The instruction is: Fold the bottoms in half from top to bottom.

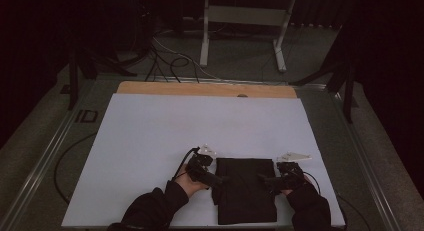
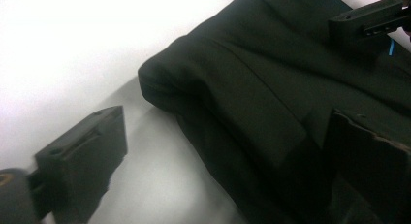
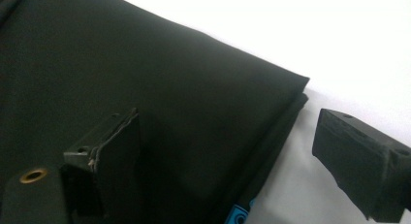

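Both claws are working the same folded black garment (image 1: 246,190), which is lying flat on the white counter (image 1: 150,141) in the lower middle of the high view, between the person's two sleeves. It is sitting close to the person's edge, probably so both hands can reach its opposite sides at once.

Left claw (image 1: 216,180) is hovering at the garment's left edge, its jaws spread wide. In the left gripper view one jaw is sitting over bare counter at lower left and the other over the cloth at lower right, so the rounded, bulging fold (image 2: 165,83) is lying between them (not yet pinched, as far as I can judge).

Right claw (image 1: 264,180) is mirroring this at the garment's right edge. In the right gripper view it is also standing wide open, one jaw over the dark cloth at lower left, the other over white counter at lower right, straddling the layered edge (image 3: 286,112). A small blue tag (image 3: 238,215) is peeking out at the bottom.

Neither claw is grasping anything; both look poised to close on their edges.
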Demonstrator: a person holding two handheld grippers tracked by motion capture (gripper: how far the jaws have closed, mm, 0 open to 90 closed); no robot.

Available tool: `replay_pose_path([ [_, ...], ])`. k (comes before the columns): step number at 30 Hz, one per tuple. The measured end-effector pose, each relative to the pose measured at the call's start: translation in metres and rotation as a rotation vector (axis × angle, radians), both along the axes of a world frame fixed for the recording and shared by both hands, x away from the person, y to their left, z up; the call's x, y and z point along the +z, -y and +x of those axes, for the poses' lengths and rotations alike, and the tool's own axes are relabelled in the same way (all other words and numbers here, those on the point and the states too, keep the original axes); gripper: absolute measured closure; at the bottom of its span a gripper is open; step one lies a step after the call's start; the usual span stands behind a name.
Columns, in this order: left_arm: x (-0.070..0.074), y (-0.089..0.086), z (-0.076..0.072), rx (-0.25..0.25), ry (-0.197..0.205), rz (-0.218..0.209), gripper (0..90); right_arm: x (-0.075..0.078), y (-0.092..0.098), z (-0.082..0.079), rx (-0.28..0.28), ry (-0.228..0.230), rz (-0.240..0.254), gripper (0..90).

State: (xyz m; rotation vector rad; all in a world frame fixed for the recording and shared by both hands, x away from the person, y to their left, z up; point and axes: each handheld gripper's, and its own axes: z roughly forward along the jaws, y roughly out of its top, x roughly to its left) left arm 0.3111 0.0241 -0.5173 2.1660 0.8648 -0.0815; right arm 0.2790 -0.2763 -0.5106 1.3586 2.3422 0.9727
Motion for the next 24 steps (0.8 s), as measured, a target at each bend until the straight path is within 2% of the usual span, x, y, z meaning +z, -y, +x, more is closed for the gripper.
replay_pose_path([
  [3,-0.002,0.002,-0.001,0.004,0.001,0.005,6.0,-0.001,-0.002,0.0,0.005,-0.008,-0.003,10.1],
  [5,-0.001,0.002,-0.001,0.008,0.006,0.013,7.7,-0.003,-0.003,0.0,0.005,-0.02,-0.022,10.1],
  [8,-0.002,0.003,-0.002,0.006,0.02,0.015,13.1,-0.006,-0.004,0.001,-0.001,-0.037,-0.03,10.0],
  [11,-0.002,0.006,-0.005,0.008,0.033,0.031,16.7,-0.006,-0.006,0.0,-0.002,-0.035,-0.046,10.1],
  [15,-0.002,0.009,-0.008,0.003,0.036,0.027,22.5,-0.007,-0.007,-0.001,-0.009,-0.034,-0.053,10.6],
  [20,-0.002,0.011,-0.009,-0.002,0.031,0.022,33.3,-0.005,-0.008,-0.003,0.0,-0.036,-0.051,18.5],
  [24,-0.002,0.012,-0.009,0.004,0.016,0.011,38.7,-0.003,-0.009,-0.004,0.014,-0.036,-0.038,29.2],
])
